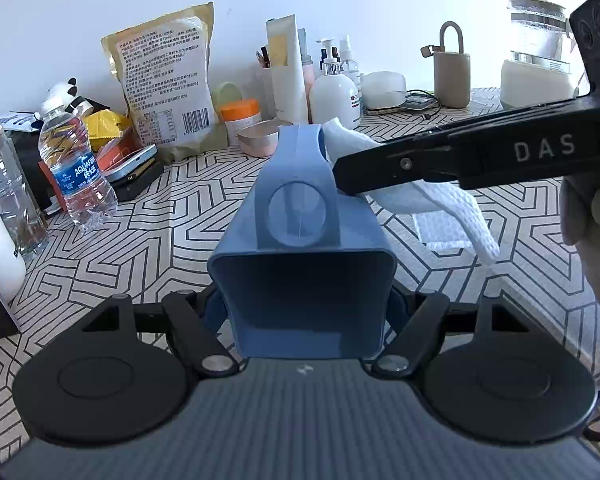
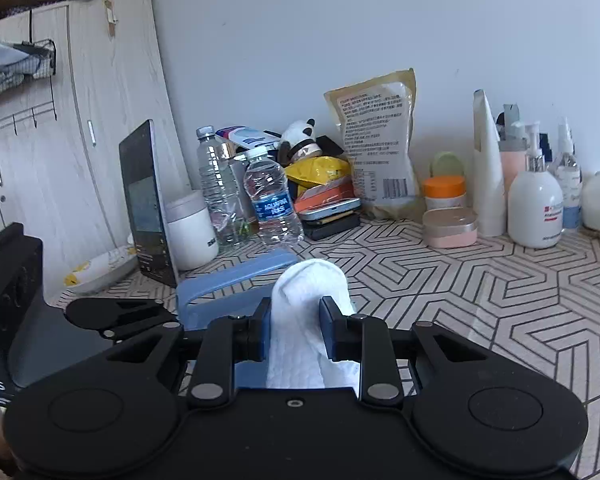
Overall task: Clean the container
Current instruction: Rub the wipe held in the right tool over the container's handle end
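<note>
Your work surface is a table (image 2: 500,304) covered in a cream cloth with a black geometric line pattern, pushed against a plain pale wall (image 2: 300,40). In the right wrist view, a light wood cabinet (image 2: 80,140) stands at the far left, with a dark screen (image 2: 144,200) propped upright beside it.

Reading left to right along the back of the table: one white mug (image 2: 190,228), two clear water bottles (image 2: 272,196), one panda toy (image 2: 302,136), one large food pouch (image 2: 380,140), one orange-lidded jar (image 2: 444,192), one pink tin (image 2: 450,226), one tall white tube (image 2: 486,168) and one white pump bottle (image 2: 534,208).

Your left gripper (image 1: 304,312) is clamped on the blue container (image 1: 304,240), which lies on its side above the table with its handle end pointing away from you. Your right gripper (image 2: 292,320) is closed tight on one white cloth (image 2: 312,304), and in the left wrist view that cloth (image 1: 348,140) presses against the container's far end. A second white cloth piece (image 1: 444,232) lies flat on the table just below.
</note>
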A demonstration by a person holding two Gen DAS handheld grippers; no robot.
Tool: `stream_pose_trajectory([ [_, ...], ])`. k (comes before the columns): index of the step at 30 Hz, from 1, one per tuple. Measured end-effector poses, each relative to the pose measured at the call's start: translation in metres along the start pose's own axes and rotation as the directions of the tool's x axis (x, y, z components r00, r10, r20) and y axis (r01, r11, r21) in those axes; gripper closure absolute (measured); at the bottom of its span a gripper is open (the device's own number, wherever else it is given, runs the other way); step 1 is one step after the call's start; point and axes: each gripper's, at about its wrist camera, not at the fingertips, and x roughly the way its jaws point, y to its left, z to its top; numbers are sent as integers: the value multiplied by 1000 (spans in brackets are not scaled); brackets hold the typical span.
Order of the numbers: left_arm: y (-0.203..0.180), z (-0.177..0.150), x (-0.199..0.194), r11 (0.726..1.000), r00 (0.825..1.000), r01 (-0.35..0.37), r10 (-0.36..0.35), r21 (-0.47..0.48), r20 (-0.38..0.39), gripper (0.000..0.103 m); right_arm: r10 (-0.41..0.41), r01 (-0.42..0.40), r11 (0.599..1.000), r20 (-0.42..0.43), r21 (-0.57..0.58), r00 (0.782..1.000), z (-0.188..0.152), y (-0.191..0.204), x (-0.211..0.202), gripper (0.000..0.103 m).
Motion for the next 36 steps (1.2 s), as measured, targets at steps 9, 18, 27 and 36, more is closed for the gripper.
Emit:
stream_pose_trajectory([
  [9,0,0,1,1000,1000,-5,5,-6,-4,29,70,-70,997,-6,16,998,-2,2,-4,72],
  [18,0,0,0,1000,1000,-4,4,-7,-5,29,196,-195,977,2,80,981,-2,-4,-4,72],
  [27,-2,0,-2,1000,1000,6,-6,13,6,29,77,-77,996,1,38,997,1,-3,0,73],
  [36,-2,0,-1,1000,1000,9,-9,13,4,29,173,-173,980,10,95,985,-1,-9,-4,72],
])
